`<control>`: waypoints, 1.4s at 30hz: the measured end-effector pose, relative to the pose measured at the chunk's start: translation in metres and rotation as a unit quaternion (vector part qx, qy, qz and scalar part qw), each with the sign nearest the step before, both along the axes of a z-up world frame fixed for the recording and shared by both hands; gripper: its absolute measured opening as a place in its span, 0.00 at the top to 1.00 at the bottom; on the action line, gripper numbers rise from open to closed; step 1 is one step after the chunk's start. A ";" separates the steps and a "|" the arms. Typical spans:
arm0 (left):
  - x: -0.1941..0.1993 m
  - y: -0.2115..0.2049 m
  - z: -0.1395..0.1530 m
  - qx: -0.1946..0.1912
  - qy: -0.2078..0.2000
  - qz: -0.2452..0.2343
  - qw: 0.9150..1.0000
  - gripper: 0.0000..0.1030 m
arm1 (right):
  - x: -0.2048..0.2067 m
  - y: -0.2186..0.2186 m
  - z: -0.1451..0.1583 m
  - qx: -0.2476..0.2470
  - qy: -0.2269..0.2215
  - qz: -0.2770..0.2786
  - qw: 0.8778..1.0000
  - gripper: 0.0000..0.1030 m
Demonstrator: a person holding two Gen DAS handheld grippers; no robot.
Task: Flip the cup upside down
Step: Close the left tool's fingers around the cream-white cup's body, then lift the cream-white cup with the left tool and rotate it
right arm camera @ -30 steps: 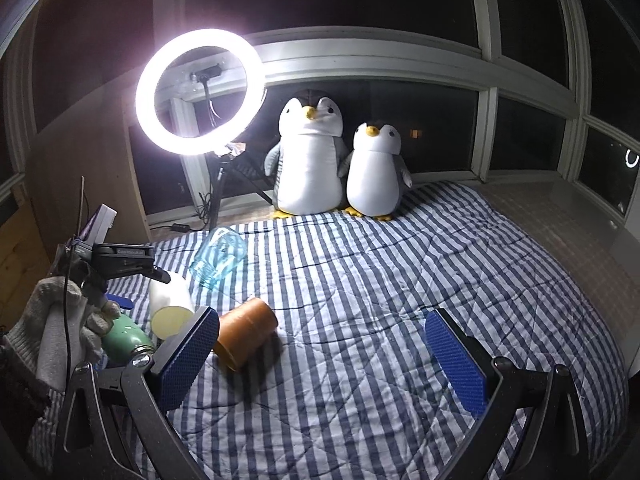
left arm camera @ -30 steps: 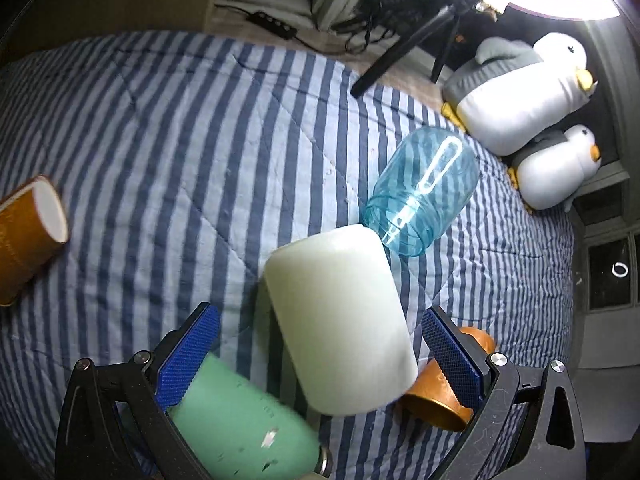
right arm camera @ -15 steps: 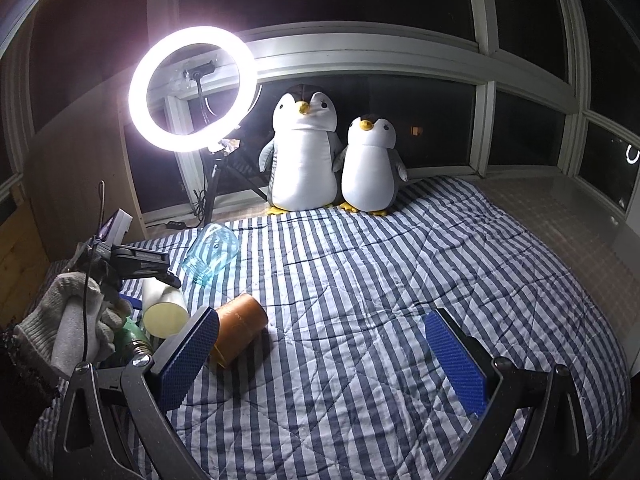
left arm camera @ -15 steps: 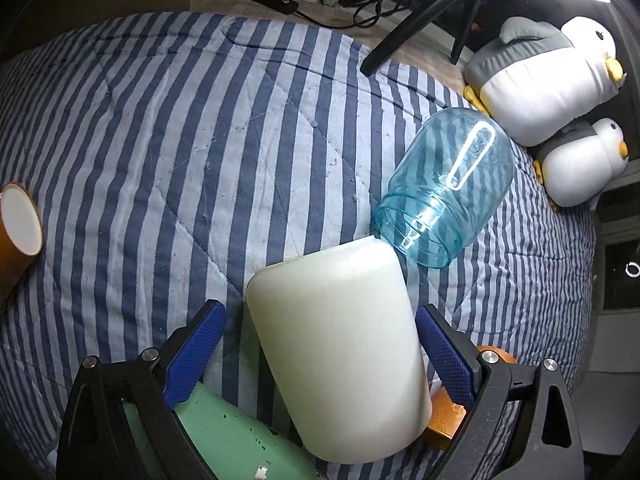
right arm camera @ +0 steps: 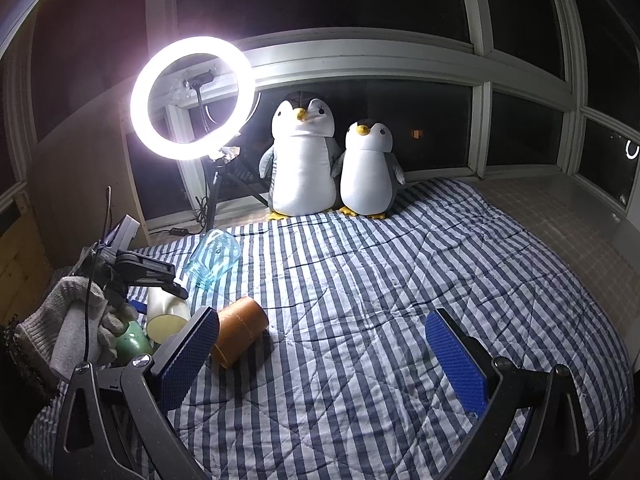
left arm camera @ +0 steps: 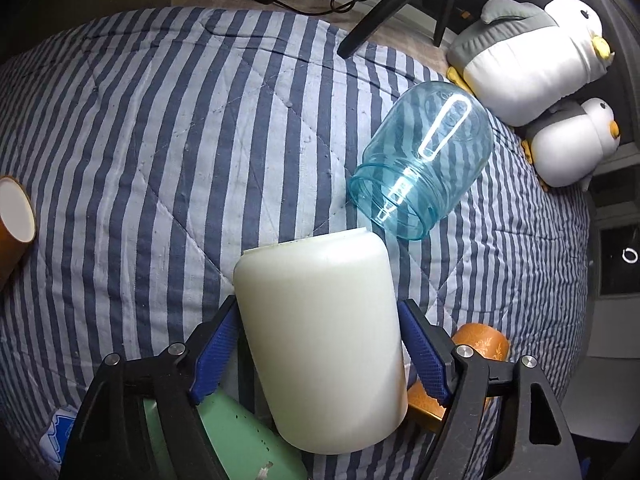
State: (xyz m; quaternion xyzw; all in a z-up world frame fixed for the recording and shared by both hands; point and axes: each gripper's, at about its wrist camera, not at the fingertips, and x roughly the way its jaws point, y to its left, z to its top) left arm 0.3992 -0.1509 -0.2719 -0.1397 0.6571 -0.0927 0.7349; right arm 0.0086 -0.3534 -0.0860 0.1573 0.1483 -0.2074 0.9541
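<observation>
A white cup lies on its side on the striped blanket. My left gripper is shut on it, a blue pad pressed to each side of the cup. The right wrist view shows the same cup under the left gripper at the far left. My right gripper is open and empty above the blanket, apart from all cups.
A blue glass jar lies just beyond the white cup. A green cup and a brown cup lie beside it; another brown cup lies at the far left. Two plush penguins and a ring light stand at the back.
My left gripper moved forward over the white cup and its jaws closed from wide open onto the cup's sides. The right gripper stayed open and shifted only slightly.
</observation>
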 end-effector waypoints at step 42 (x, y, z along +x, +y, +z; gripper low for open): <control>-0.075 -0.027 0.017 -0.045 0.002 -0.064 0.997 0.55 | 0.009 0.001 -0.011 0.013 0.018 0.050 0.998 0.01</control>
